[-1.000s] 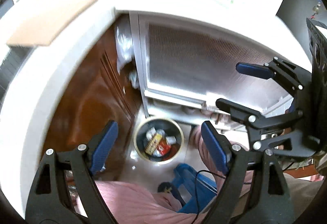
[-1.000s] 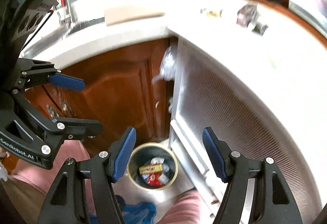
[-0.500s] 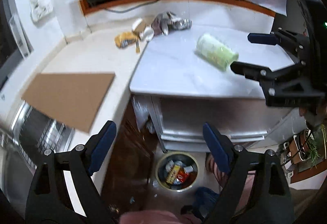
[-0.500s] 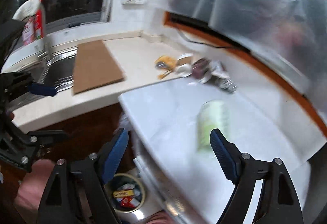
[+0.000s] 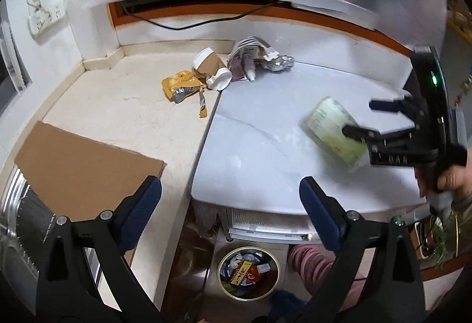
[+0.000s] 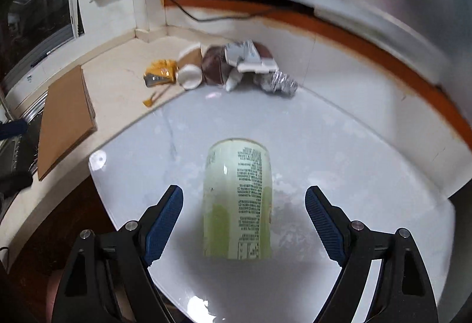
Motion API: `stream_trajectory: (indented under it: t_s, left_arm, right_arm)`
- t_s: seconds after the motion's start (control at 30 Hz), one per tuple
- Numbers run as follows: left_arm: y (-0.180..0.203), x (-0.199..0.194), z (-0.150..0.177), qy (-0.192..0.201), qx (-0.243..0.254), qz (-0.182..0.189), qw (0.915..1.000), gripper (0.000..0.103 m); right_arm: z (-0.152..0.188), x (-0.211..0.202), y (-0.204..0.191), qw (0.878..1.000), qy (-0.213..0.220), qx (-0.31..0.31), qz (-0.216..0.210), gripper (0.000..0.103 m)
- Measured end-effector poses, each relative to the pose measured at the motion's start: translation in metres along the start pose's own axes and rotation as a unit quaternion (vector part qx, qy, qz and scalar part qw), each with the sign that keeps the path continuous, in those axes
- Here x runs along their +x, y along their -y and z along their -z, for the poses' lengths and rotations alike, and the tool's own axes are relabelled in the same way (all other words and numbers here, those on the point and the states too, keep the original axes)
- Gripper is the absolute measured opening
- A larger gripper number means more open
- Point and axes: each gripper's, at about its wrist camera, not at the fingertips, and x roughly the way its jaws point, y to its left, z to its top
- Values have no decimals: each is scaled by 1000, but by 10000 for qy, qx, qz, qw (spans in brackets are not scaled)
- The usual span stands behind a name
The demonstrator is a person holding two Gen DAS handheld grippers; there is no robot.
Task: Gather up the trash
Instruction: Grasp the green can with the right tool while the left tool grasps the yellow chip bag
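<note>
A pale green can [image 6: 237,202] lies on its side on the white countertop [image 6: 354,175]; it also shows in the left wrist view [image 5: 334,132]. My right gripper [image 6: 244,215] is open and empty, its jaws on either side of the can without touching it; it also shows in the left wrist view [image 5: 361,118]. My left gripper [image 5: 230,199] is open and empty, held above the counter's front edge. A pile of trash sits at the back: a yellow wrapper [image 5: 181,85], paper cups [image 5: 211,67] and crumpled foil [image 5: 280,63]. A round trash bin [image 5: 249,273] with trash stands on the floor below.
A brown cardboard sheet [image 5: 85,169] lies on the beige counter [image 5: 118,104] at left, beside a sink drainer [image 5: 23,219]. A black cable [image 5: 183,25] runs along the back wall. Plastic sheeting hangs above. A person's pink-clad leg [image 5: 312,264] is near the bin.
Both grippers have swung up from facing the floor bin to facing the countertop. My right gripper has moved in until its open jaws flank the green can.
</note>
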Motion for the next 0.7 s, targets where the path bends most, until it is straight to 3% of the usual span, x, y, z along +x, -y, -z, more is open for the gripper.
stream_trajectory:
  t_s: [0.23, 0.3, 0.4, 0.7]
  left_arm:
    - [-25, 53, -21, -208, -176, -68, 9996, 93]
    - [-31, 62, -27, -209, -241, -91, 9994, 95]
    - [-41, 80, -40, -230, -356, -101, 9990, 97]
    - [-60, 134, -89, -340, -486, -272, 9979, 97]
  right_arm:
    - [6, 41, -2, 9995, -267, 37, -178, 85]
    - [6, 49, -1, 9991, -337, 47, -250, 74]
    - [2, 61, -1, 9983, -414, 99, -409, 66]
    - [-35, 80, 15, 9977, 26, 521, -422, 65]
